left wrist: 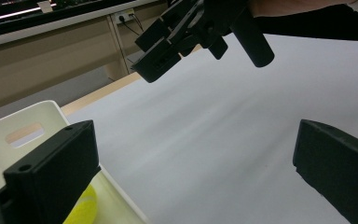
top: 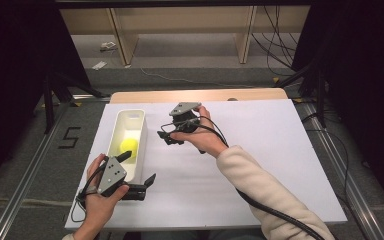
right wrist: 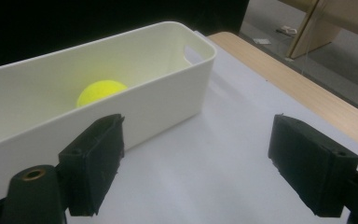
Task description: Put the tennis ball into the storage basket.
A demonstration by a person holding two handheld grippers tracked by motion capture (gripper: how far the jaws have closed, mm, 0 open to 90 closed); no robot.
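The left gripper [top: 139, 170] sits at the near end of the bin [top: 139, 116], jaws spread wide with nothing between them; one jaw hangs over the bin's inside, the other over the bare table [top: 260, 165]. Just ahead of that jaw, inside the bin, lies the ball [top: 129, 146]. Farther off, the right gripper [top: 170, 138] hovers beside the bin's long wall, jaws wide apart and empty, the ball just beyond the wall.

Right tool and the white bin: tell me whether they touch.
Apart. The right gripper view shows bare table between the open right tool and the white bin.
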